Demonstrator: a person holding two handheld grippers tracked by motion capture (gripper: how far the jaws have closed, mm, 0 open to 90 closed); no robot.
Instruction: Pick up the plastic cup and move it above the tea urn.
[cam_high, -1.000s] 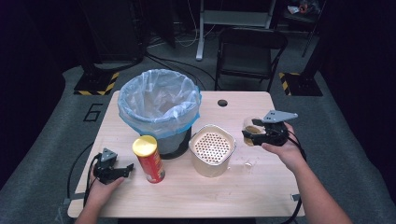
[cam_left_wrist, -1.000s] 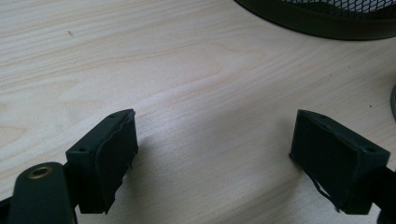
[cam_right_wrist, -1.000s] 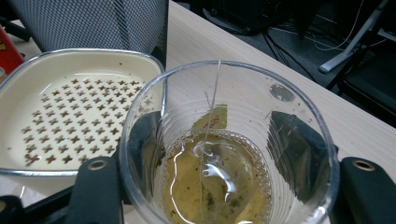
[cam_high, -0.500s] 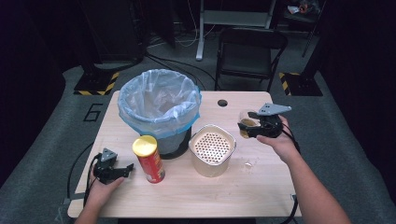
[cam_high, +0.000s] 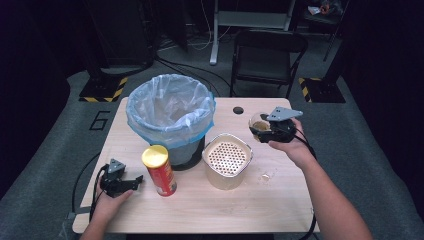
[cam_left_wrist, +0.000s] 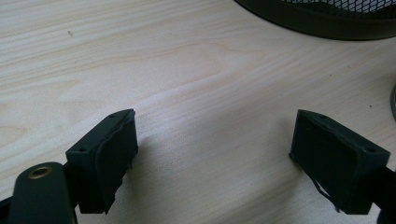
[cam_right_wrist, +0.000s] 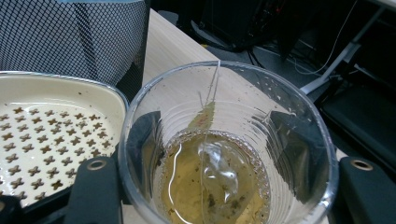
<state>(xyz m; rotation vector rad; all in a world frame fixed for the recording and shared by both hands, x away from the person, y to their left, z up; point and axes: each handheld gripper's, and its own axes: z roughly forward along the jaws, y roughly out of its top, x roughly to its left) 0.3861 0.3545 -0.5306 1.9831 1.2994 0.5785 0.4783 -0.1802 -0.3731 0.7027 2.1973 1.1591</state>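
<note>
Right tool (cam_high: 267, 131) moved left toward strainer bowl (cam_high: 227, 159), clamping plastic cup (cam_right_wrist: 228, 149); left tool (cam_left_wrist: 215, 158) agape, empty.

Right gripper (cam_high: 265, 129) holds a cup (cam_high: 258, 123) beside the strainer bowl (cam_high: 227, 159).

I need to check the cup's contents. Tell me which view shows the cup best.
The right gripper view: the cup sits close up between the jaws, with brownish liquid and a tea bag visible inside. The high view shows it small in the right gripper.
</note>
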